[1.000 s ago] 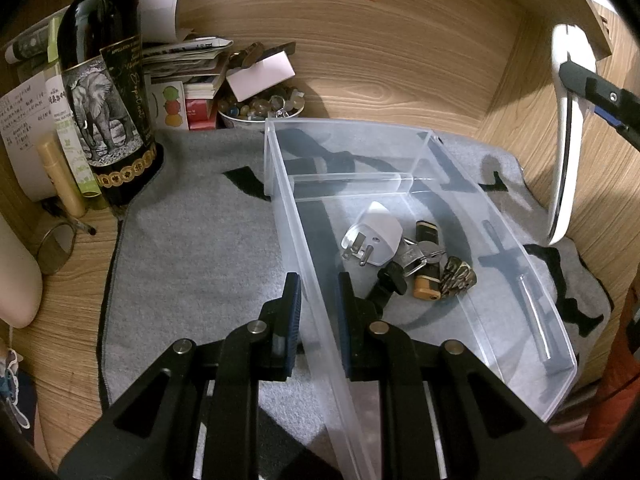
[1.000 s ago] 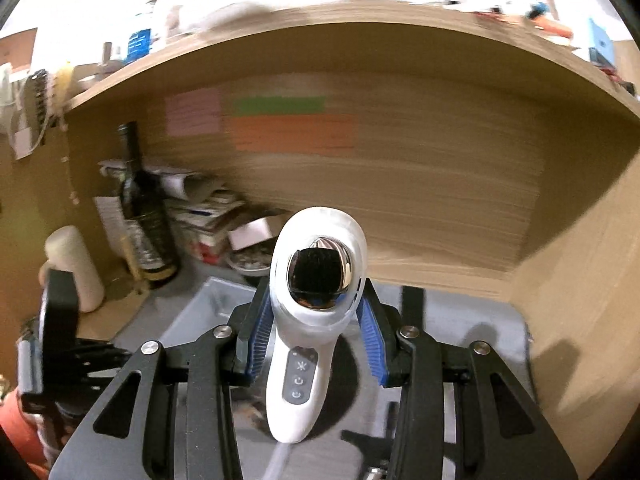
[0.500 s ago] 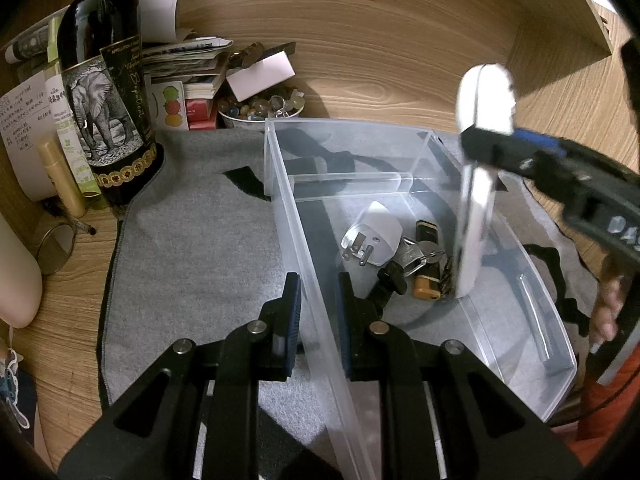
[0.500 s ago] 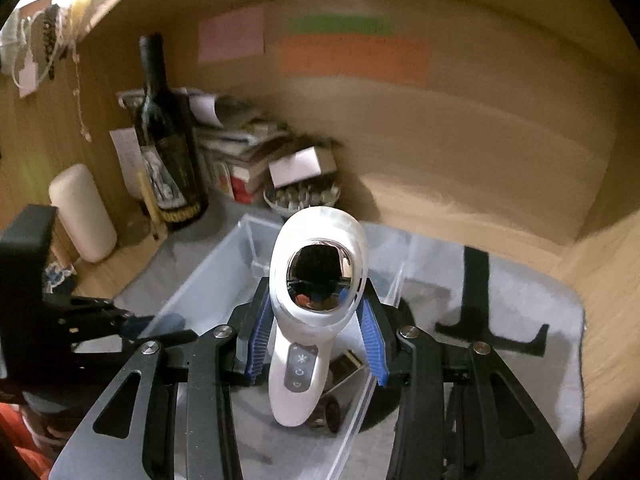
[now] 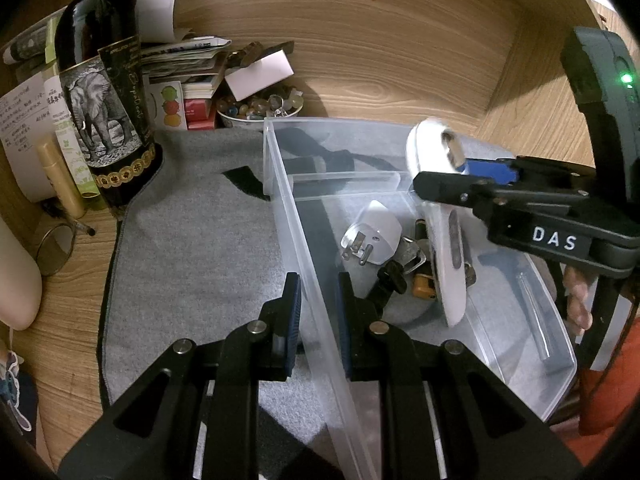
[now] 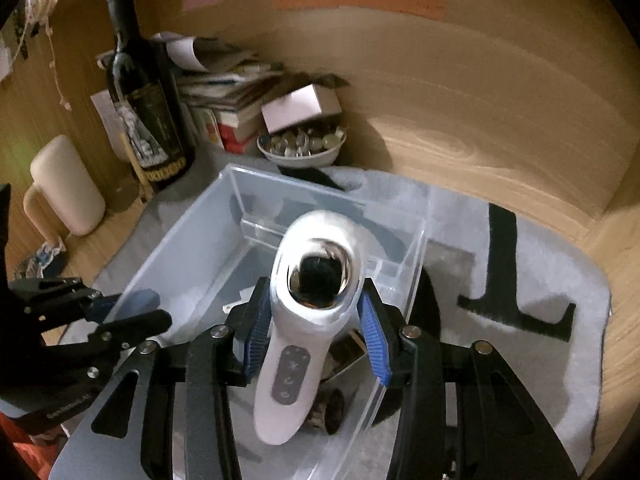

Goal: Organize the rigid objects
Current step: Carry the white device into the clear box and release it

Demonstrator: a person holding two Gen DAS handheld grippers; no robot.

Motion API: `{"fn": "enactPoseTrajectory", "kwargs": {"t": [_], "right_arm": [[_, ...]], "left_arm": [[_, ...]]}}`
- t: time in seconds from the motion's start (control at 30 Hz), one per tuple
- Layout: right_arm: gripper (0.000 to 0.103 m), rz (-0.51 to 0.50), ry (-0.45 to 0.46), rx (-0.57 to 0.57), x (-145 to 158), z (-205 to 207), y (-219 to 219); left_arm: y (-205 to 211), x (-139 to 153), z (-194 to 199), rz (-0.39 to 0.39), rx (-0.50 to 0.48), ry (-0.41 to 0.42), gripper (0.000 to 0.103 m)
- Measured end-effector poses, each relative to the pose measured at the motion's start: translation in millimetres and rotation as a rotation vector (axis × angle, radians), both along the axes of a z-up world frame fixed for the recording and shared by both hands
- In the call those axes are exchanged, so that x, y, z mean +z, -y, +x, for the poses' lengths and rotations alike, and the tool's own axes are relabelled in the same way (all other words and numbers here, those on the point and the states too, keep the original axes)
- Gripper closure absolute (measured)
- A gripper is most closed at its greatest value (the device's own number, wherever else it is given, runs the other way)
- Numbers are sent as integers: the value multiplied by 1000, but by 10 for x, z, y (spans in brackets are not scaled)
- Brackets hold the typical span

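The left tool [image 5: 316, 300] sits nearest, its two pads straddling the near side wall of the clear plastic bin [image 5: 308, 240]; one pad lies outside and one inside, close to the wall, though contact with the plastic cannot be made out. The bin rests on a grey mat [image 5: 192, 232] spread over the wooden counter [image 5: 68, 320].

The right tool [image 6: 316, 336] is clamped on a white handheld device [image 6: 296, 344], its blue pads pressing both sides just below the device's shiny round head. The device hangs handle-down over the bin's larger compartment, its lower end low inside the bin above the items there. In the left wrist view the device [image 5: 448, 248] looks blurred and tilted, head up towards the far divider.

On the bin floor lie a white plug adapter [image 5: 374, 236], a bunch of keys [image 5: 412, 256] beside it, and a small yellow and black object [image 5: 424, 288] just beyond the left tool's inner pad. A narrow compartment runs across the far end of the bin.

Beyond the bin, against the wooden back wall, stand a bowl of small stones [image 5: 260, 110], a stack of papers and books [image 5: 188, 68], and a dark wine bottle [image 5: 108, 92] with an elephant label, well to the left.
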State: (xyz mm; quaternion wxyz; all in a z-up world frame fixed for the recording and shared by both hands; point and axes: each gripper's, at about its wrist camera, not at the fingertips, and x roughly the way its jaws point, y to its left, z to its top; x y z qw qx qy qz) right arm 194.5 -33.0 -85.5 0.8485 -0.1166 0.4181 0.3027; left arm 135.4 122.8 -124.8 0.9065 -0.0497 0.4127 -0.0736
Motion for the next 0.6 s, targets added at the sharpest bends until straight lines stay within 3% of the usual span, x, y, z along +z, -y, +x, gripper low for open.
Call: {"fn": "enactPoseTrajectory", "kwargs": {"t": [0.07,0.13,0.37,0.6], "right_arm": [[51,0,20,-2,27,-15,11],[34,9,48,-6,73,-43,30],[34,12,90,-4,171,-136,82],[27,32,150,-76,323,-274,393]], "left_arm": [[3,-2,4,3,-1,0,87],[4,-4,11,5,-1,0,87],[5,-5,21,7,0,0,87],[12,-8,19,12,-1,-1,87]]}}
